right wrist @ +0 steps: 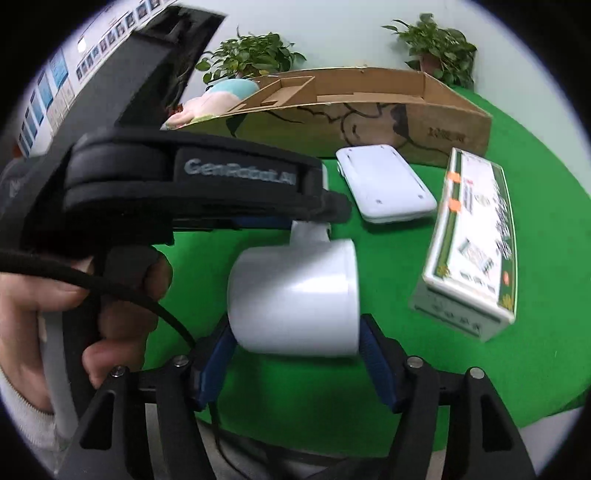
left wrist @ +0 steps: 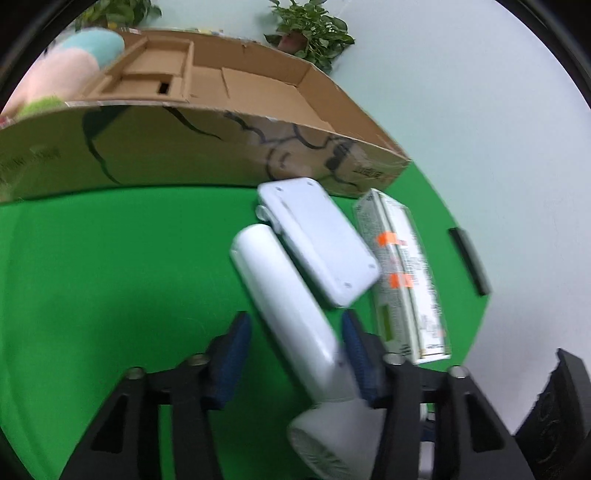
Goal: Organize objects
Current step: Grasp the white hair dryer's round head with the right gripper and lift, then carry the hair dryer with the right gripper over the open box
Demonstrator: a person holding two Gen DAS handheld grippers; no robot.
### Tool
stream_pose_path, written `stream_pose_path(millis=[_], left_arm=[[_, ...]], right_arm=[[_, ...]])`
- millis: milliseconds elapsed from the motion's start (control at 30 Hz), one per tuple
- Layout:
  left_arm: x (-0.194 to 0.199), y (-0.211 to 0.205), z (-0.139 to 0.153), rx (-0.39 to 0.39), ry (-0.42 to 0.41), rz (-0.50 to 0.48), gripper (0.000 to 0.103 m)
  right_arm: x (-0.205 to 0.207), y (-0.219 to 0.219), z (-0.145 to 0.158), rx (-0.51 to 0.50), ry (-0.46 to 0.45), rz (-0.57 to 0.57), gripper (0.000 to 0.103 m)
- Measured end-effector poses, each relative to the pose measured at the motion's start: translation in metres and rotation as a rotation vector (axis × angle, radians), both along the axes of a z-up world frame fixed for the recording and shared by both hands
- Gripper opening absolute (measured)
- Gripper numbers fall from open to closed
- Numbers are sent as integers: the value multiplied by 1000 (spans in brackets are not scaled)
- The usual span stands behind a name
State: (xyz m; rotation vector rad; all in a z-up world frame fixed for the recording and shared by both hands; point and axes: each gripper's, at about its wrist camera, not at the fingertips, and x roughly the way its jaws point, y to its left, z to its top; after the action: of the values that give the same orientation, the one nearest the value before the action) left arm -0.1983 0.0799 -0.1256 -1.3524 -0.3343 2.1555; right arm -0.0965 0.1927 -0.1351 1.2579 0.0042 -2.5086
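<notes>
A white hair dryer point(left wrist: 291, 310) lies on the green cloth; its handle runs between my left gripper's point(left wrist: 295, 350) blue pads, which stand wide apart, the right pad touching it. In the right wrist view the dryer's barrel point(right wrist: 295, 299) sits between my right gripper's point(right wrist: 295, 354) open pads, with the left gripper's black body point(right wrist: 192, 184) over the handle. A flat white case point(left wrist: 321, 240) point(right wrist: 384, 184) and a green-and-white carton point(left wrist: 406, 273) point(right wrist: 476, 240) lie to the right.
A long open cardboard box point(left wrist: 207, 147) point(right wrist: 369, 122) stands behind the objects, with a pink and teal plush toy point(left wrist: 66, 70) at its left end. Potted plants point(left wrist: 314, 33) stand by the wall. The green cloth point(left wrist: 110, 266) ends at right.
</notes>
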Motion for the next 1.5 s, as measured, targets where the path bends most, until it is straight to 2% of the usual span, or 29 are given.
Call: stream_pose_path(millis=[233, 367, 400, 433, 467, 533, 633, 767, 800, 867, 900, 933, 1067, 1133, 1200, 1267, 1300, 1333, 1433, 1500], left_arm=[[-1, -5, 6, 8, 2, -17, 36], [7, -10, 27, 18, 42, -41, 30], [9, -9, 33, 17, 57, -47, 23], [11, -9, 42, 16, 80, -53, 1], [13, -9, 54, 26, 108, -66, 0], [15, -8, 73, 55, 153, -91, 0], [9, -3, 83, 48, 174, -103, 0], [-6, 0, 78, 38, 144, -63, 1], [-10, -2, 74, 40, 134, -48, 5], [-18, -11, 63, 39, 87, -8, 30], [-19, -15, 57, 47, 69, 5, 50], [-20, -19, 49, 62, 45, 16, 60], [-28, -14, 14, 43, -80, -8, 61], [-33, -8, 2, 23, -115, -17, 61], [-30, -5, 2, 5, -84, -15, 60], [-28, -1, 3, -34, -58, -17, 53], [-28, 0, 4, -62, -49, -14, 43], [-26, -2, 1, -68, -43, -18, 43], [-29, -5, 2, -49, -51, -12, 39], [-28, -8, 12, -29, -28, 1, 37]], right_arm=[[-2, -11, 7, 17, 37, 1, 60], [7, -5, 12, -25, 67, -39, 59], [9, -4, 15, -19, 85, -51, 58], [9, -1, 21, -5, 108, -74, 57], [7, 3, 27, -3, 130, -96, 55], [-1, 15, 44, -44, 166, -120, 54], [-11, 12, 55, -25, 198, -104, 54], [-22, 16, 46, -63, 132, -108, 54], [-21, 18, 41, -79, 108, -111, 53], [-12, 21, 30, -94, 67, -111, 54], [-6, 22, 25, -100, 54, -110, 54], [-2, 21, 22, -105, 42, -106, 54], [12, 14, 9, -106, -16, -81, 54], [19, 6, 8, -81, -9, -66, 54], [22, 0, 10, -73, -10, -59, 54], [22, -3, 10, -60, -6, -65, 54], [23, -4, 11, -50, -6, -68, 54], [22, -5, 11, -46, -7, -67, 54], [20, -8, 11, -21, 3, -65, 54], [20, -9, 12, -15, 22, -67, 54]])
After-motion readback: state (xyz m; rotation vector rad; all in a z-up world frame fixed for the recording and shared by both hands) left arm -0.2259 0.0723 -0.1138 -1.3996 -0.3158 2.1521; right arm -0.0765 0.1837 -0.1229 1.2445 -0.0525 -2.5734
